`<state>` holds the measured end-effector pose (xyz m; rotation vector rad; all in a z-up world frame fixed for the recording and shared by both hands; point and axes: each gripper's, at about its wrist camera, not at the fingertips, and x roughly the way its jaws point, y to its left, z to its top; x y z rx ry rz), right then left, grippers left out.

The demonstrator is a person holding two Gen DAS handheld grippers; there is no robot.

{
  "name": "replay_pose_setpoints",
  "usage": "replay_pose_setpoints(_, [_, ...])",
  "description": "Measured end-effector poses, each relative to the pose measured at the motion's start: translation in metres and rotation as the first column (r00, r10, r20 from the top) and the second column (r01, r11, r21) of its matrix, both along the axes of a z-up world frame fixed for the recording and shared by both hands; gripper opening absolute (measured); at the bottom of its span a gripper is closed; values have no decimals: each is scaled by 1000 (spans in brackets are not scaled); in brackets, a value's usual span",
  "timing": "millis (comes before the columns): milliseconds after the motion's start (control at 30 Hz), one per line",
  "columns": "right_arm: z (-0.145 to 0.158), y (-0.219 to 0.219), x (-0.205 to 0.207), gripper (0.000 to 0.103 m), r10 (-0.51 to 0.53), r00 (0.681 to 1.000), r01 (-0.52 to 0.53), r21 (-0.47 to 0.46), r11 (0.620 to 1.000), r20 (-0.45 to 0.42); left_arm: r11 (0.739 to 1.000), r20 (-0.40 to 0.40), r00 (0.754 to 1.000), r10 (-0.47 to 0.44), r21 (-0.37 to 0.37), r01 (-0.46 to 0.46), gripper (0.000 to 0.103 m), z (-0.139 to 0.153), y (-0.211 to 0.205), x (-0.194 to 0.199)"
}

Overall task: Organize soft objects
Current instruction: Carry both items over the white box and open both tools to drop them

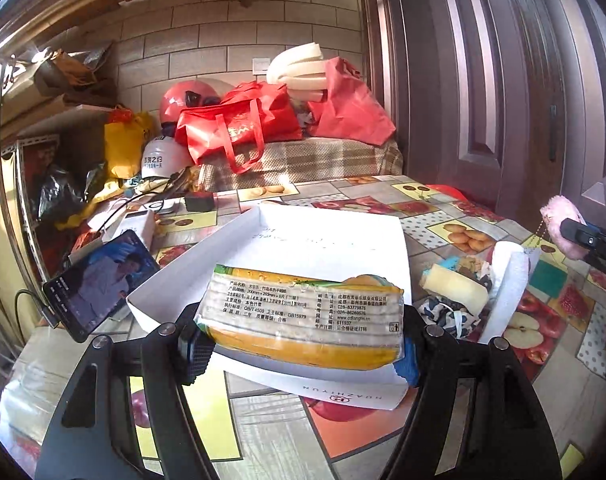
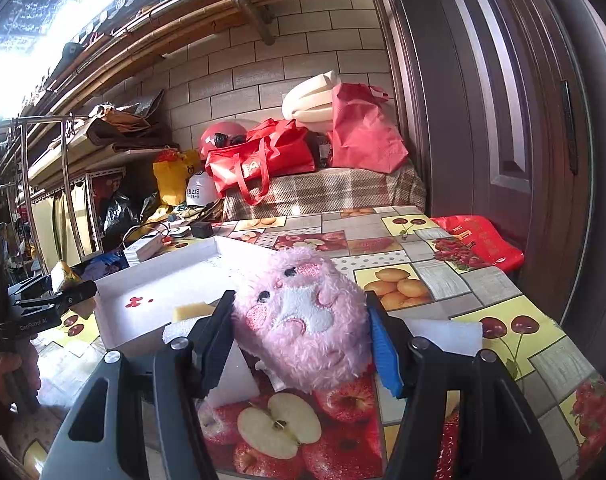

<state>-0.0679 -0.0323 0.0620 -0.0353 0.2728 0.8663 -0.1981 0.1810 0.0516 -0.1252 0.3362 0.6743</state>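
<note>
A tissue pack (image 1: 303, 316) is clamped between the fingers of the left gripper (image 1: 303, 354) and held above the near edge of the white box (image 1: 335, 236). A pink plush (image 2: 303, 316) is gripped by the right gripper (image 2: 303, 340) over the fruit-print tablecloth (image 2: 483, 280), just right of the box.

I hold a yellow-wrapped tissue pack (image 1: 303, 316) lying flat, above the near edge of the white box (image 1: 331, 232). My pink plush pig (image 2: 303, 320) faces up, tilted, over the tablecloth. A yellow sponge (image 1: 455, 288) lies beside the box on patterned cloth.
</note>
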Motion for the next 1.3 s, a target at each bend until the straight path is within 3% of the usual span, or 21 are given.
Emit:
replay_pose_setpoints(133, [0,4,-3,62,5,1000,-5,33,999,-3,998,-11,999,49,-43,-50,72,-9,21,-1])
replay_pose_setpoints(267, [-2,17,-12,62,48,999,-48,35,998,0,998,-19,998,60,-17,-60,72,-10,24,4])
replay_pose_setpoints(500, [-6,63,-36,62,164,986,-163,-17,986,9,997,-31,997,74,-7,-74,72,-10,40,15])
replay_pose_setpoints(633, [-8,88,-55,62,233,972,-232,-52,971,30,995,-31,995,93,-31,-94,72,-10,56,20])
replay_pose_setpoints(800, [-14,123,-60,62,290,957,-290,-71,954,-8,993,-66,994,90,-75,-95,72,-13,78,34])
replay_pose_setpoints(1000, [-21,160,-60,61,291,956,-292,-110,950,-21,986,-78,991,106,-123,-115,72,-15,99,41])
replay_pose_setpoints(1300, [-28,188,-42,64,188,979,-199,-186,962,-72,982,-114,985,129,-127,-143,72,-17,117,55])
